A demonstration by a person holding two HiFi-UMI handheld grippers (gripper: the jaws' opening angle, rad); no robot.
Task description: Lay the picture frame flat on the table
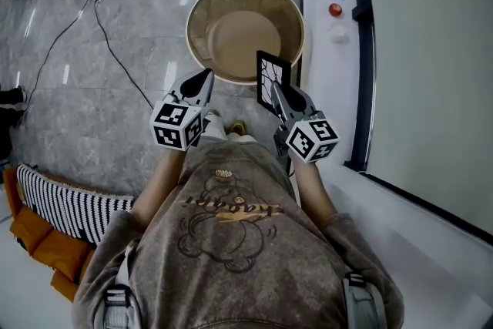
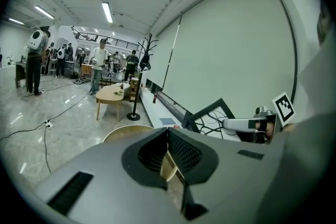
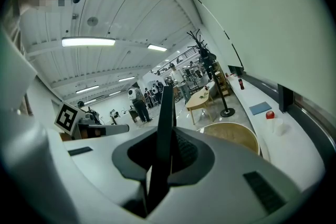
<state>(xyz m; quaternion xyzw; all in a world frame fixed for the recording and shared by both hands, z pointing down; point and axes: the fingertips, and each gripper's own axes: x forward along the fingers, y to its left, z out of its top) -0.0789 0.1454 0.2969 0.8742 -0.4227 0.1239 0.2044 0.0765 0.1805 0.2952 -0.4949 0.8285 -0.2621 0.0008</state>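
Picture frame [image 1: 271, 73]: upright, held in the air at the near right rim of the round surface [image 1: 231, 35], not yet laid on it. Right claw [image 1: 277, 95]: clamped on the frame's lower part, with the frame edge-on between its jaws. Left claw [image 1: 206, 78]: closed and empty, at the surface's near left rim.

Step in hand, as judged: carrying the frame in. The next move calls for bringing the frame over the bare surface, tipping it level, lowering it until it rests, then releasing with 1 claw.
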